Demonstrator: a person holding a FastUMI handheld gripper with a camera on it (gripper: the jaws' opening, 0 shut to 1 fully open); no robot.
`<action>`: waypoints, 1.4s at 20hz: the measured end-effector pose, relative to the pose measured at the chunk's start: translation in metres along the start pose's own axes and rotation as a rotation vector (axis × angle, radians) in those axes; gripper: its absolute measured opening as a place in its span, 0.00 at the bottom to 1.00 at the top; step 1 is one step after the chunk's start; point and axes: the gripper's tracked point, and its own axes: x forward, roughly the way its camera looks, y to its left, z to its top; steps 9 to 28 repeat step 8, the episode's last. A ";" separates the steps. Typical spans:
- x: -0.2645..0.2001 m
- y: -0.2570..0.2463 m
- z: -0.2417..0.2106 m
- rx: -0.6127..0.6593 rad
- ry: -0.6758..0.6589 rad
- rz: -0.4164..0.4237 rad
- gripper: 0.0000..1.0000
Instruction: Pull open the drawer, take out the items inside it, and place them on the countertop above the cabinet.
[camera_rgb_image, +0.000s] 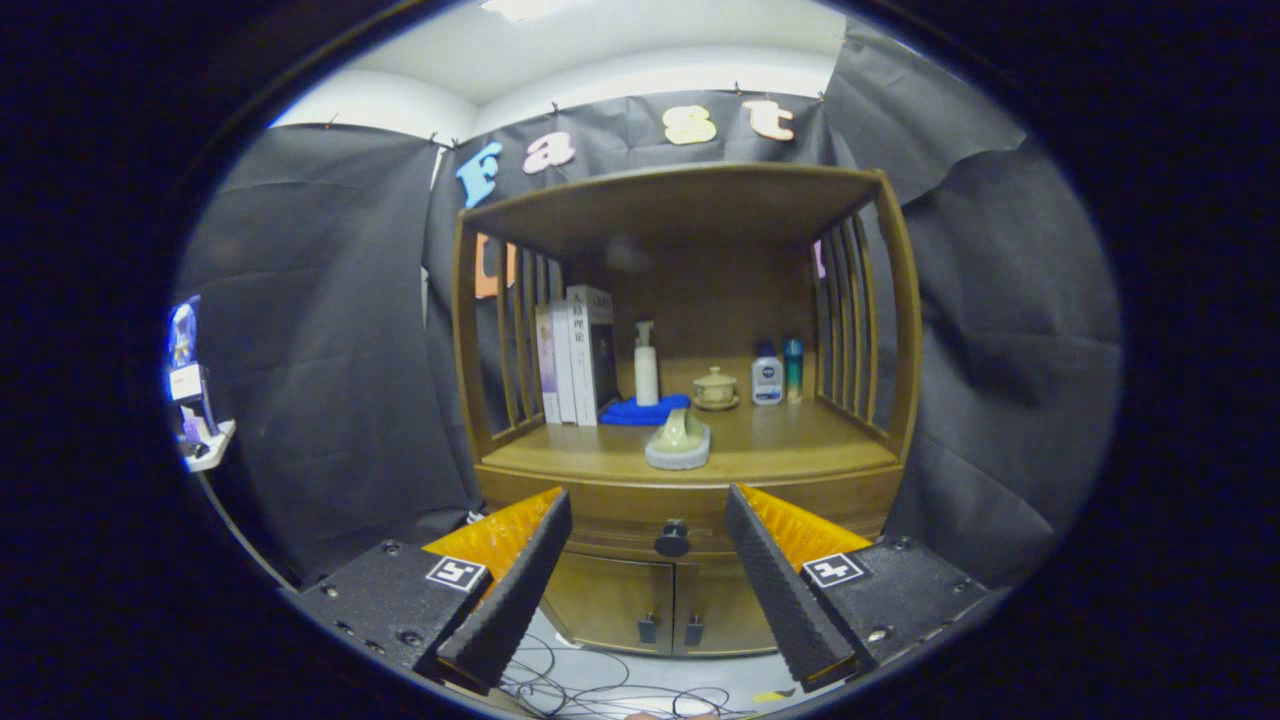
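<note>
Nearest, the gripper (648, 570) stands wide apart and holds nothing, its fingers (515, 590) on either side of the dark round knob (672, 539) of the shut drawer (640, 535) ahead. Below the drawer are two cabinet doors (650, 605), with cables (600, 690) on the floor. Beyond, the countertop (790, 450) carries a pale green dish (679, 441), a blue cloth (640, 410), books (578, 355), a pump bottle (646, 365), a lidded cup (715, 388) and two small bottles (778, 372).
</note>
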 end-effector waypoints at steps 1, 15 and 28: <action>-0.011 0.002 0.008 0.015 -0.008 0.013 1.00; -0.077 0.008 0.056 0.027 -0.086 0.073 1.00; -0.077 0.008 0.056 0.027 -0.086 0.073 1.00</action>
